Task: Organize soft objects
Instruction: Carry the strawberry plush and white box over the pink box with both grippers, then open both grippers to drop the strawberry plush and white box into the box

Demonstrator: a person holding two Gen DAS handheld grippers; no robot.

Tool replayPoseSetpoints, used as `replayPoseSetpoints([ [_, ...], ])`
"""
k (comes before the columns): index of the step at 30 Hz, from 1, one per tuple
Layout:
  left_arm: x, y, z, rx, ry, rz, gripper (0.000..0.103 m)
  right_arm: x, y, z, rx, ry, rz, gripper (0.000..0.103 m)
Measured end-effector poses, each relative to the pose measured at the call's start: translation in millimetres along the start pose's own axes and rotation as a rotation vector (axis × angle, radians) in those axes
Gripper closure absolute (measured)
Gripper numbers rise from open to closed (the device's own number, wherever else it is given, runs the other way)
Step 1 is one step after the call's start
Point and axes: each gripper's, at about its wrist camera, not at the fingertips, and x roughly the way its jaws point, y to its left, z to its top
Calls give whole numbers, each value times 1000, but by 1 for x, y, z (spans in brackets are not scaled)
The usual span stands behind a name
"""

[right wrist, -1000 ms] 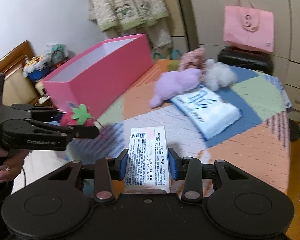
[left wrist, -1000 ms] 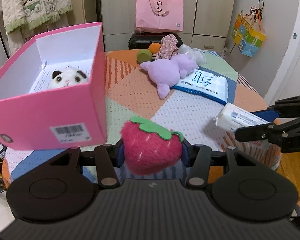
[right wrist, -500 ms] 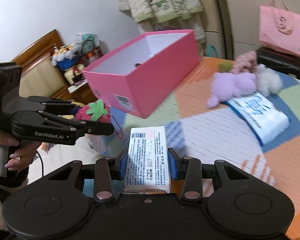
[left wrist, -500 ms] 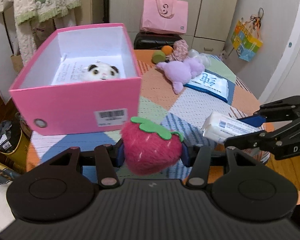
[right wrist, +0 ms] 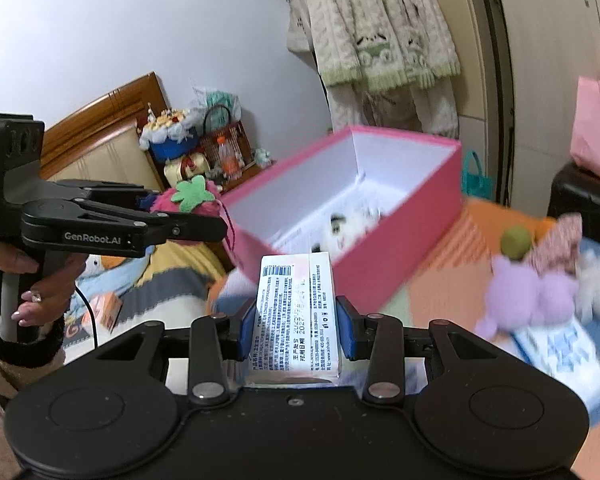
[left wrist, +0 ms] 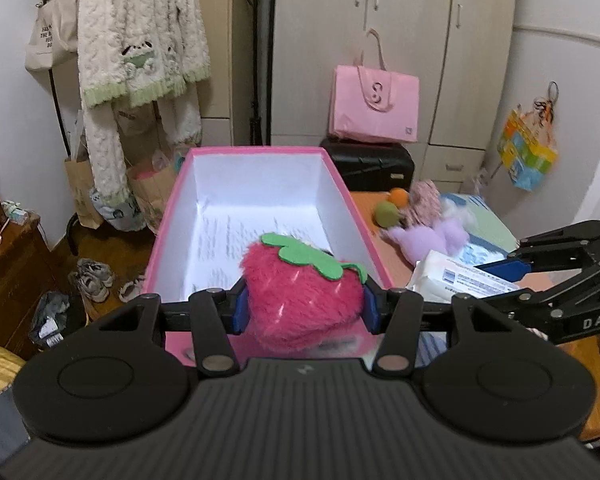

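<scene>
My left gripper (left wrist: 304, 312) is shut on a pink plush strawberry (left wrist: 300, 296) and holds it above the near end of the open pink box (left wrist: 260, 156). From the right wrist view that same strawberry (right wrist: 192, 200) hangs just left of the box (right wrist: 400, 248), where a panda plush (right wrist: 348, 224) lies inside. My right gripper (right wrist: 296, 332) is shut on a white tissue pack (right wrist: 296, 312), in front of the box's near corner. The tissue pack (left wrist: 452, 276) shows to the right of the box in the left wrist view.
A purple plush (right wrist: 528, 296), a blue-and-white tissue pack (right wrist: 560, 352), a green ball (right wrist: 516, 240) and a floral cloth item (right wrist: 560, 240) lie on the patchwork table (right wrist: 440, 272). A person's hand (right wrist: 40, 276) grips the left tool. Behind stand a black case (left wrist: 372, 160) and a pink bag (left wrist: 372, 104).
Both grippers have risen and swung left toward the box with their loads. The strawberry now hangs over the box's near end, and the box interior faces me lengthwise.
</scene>
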Motion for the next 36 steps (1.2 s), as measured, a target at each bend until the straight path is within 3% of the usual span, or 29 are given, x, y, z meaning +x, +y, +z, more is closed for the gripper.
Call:
replayPoseSetpoints([
  [5,19,29,15,-44,11,-10,52,20,-5,30,9,-20,31,58],
  [9,39,42,21,-53,13,9,52,44,-14,54,40,-9,105,58],
  [13,66,47,23,-40,52,16,52,71,-19,78,36,-1,72,58],
  [17,94,53,26,32,72,84,52,100,-34,100,60,34,17,58],
  [20,108,57,27,50,119,51,52,125,-46,115,88,89,30,58],
  [22,115,55,26,80,149,37,52,140,-51,120,98,118,34,58],
  [33,138,37,20,266,271,129,52,204,-51,121,135,260,77,58],
  [36,137,39,18,254,291,106,52,212,-53,122,149,275,73,57],
])
